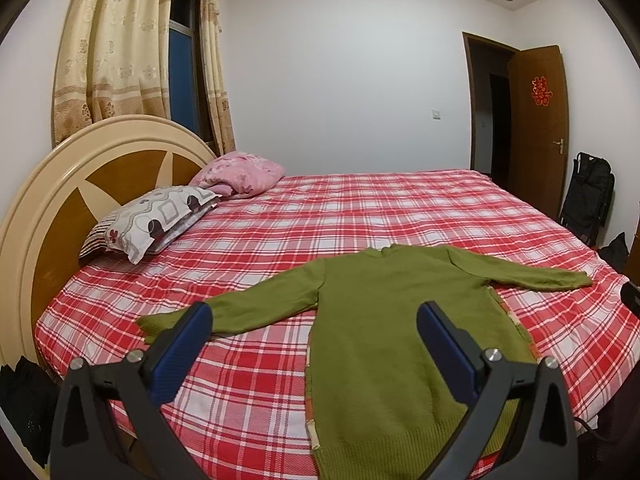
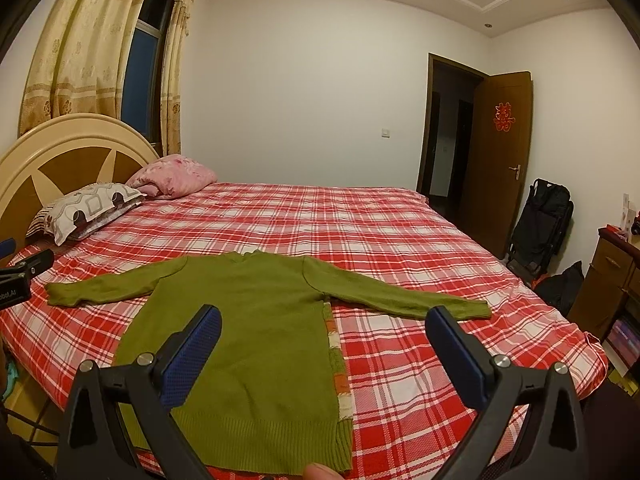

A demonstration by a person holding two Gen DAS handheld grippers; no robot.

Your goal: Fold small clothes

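Bed fills most of both views, covered with a red-and-white plaid sheet. Round cream and brown headboard at the left end. Curtains hang behind the headboard, with a dark window pane between them. Brown door stands open at the far right, a red paper emblem on it.

Green sweater lies flat on the near part of the bed, unfolded, hem toward the near edge, collar toward the far side. Both sleeves are spread outward: left sleeve reaches toward the headboard end, right sleeve toward the door end. A strip of orange and pale patterned knit shows along the sweater's side edges, most clearly on the right edge in the right wrist view.

Two pillows at the far left by the headboard: patterned grey-white pillow nearer, pink pillow just beyond it, touching.

Black folded stroller-like item leans against the wall near the door. Wooden cabinet at the right edge.

Left gripper: fingers spread wide, blue pads visible, holding nothing; it hovers above the near part of the bed over the sweater's left side, with the left finger seen in front of the left cuff.

Right gripper: fingers likewise spread wide, holding nothing, above the sweater's lower right portion.

A fingertip shows at the bottom edge of the right wrist view.
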